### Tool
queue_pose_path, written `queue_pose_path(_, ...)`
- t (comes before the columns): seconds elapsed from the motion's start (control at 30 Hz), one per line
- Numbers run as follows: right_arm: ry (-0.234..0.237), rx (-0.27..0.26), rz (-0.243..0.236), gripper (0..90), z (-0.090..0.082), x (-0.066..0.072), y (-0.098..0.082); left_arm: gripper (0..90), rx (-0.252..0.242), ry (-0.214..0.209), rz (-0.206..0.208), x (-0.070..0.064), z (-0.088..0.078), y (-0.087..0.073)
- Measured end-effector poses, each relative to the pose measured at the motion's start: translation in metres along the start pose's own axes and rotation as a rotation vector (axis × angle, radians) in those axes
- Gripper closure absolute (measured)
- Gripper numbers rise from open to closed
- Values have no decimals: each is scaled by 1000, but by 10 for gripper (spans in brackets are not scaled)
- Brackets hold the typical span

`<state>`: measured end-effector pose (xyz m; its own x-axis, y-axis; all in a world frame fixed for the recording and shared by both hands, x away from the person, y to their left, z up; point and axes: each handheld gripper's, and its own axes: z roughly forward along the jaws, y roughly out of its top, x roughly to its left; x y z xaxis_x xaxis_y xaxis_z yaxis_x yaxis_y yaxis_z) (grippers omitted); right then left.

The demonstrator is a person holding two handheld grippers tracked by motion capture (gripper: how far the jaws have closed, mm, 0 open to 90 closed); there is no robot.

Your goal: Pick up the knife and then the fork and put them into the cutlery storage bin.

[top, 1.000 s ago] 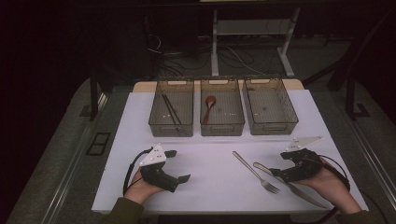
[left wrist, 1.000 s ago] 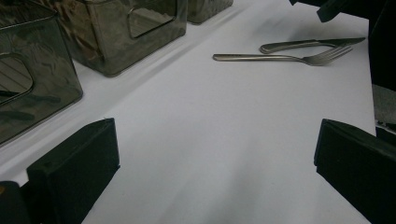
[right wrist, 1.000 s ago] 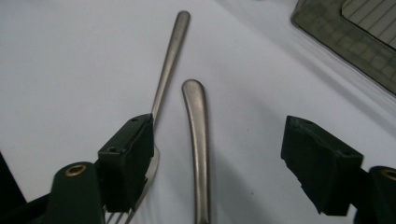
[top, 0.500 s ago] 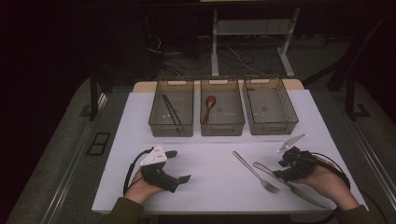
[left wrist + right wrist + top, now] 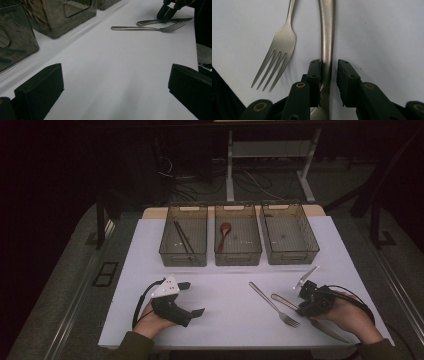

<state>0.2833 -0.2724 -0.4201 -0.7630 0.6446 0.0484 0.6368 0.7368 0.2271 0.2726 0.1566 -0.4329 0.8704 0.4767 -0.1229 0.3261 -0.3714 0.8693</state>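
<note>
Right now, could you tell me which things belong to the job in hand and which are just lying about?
In the job: knife; right gripper, whose jaws have just been closing around it, not yet pinching.
Lying about: fork; left gripper, open; three bins; chopsticks; spoon.

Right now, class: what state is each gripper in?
Left gripper: open, holding nothing.
Right gripper: fingers have just been closing around the knife, a gap remaining on one side.
</note>
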Motion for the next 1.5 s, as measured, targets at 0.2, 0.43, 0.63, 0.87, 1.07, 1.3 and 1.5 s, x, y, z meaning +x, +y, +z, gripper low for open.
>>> queue_pose_path(0.2, -24, 56, -31, 737, 1, 3, 6, 0, 3, -3, 2, 0, 0, 0)
queue_pose_path(0.43, -42, 103, -53, 779, 3, 3, 13, 0, 2, -4, 2, 0, 0, 0)
queue_pose_path(0.63, -33, 104, -21, 785, 2, 3, 13, 0, 6, -6, 5, 0, 1, 0)
queue_pose_path(0.87, -24, 47, 4, 785, -1, -2, 11, 0, 3, -7, 5, 0, 1, 0)
queue_pose_path(1.07, -24, -69, 47, 785, -16, -11, 11, 0, 4, -9, 7, 0, 1, 0)
queue_pose_path(1.3, -44, -215, 118, 785, -33, -27, 10, 0, 5, -9, 7, 0, 1, 0)
queue_pose_path(1.5, -36, -326, 177, 785, -46, -36, 9, 0, 7, -8, 7, 0, 1, 0)
